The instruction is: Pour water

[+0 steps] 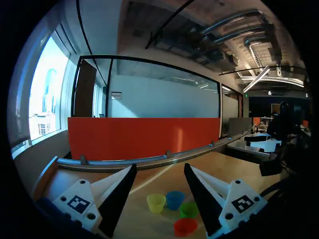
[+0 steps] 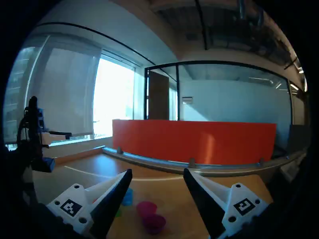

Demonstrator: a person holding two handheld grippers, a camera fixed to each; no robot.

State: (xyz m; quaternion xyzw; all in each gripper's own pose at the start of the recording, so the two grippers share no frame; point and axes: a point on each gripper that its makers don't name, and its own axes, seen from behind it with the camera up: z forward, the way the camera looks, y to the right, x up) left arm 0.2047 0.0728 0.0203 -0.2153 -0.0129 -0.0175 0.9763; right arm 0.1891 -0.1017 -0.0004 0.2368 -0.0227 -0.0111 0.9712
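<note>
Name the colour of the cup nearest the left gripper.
The cup is red; the left gripper view shows it best.

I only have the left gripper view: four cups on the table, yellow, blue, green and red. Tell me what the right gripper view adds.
Observer: A pink cup stands on the table, with a darker pink cup nearer the camera.
Operator: Report that gripper's state.
Observer: The right gripper is open, with nothing held between its fingers.
Operator: Name any other cup there.
Observer: A blue cup sits partly hidden behind the finger on that view's left side.
</note>
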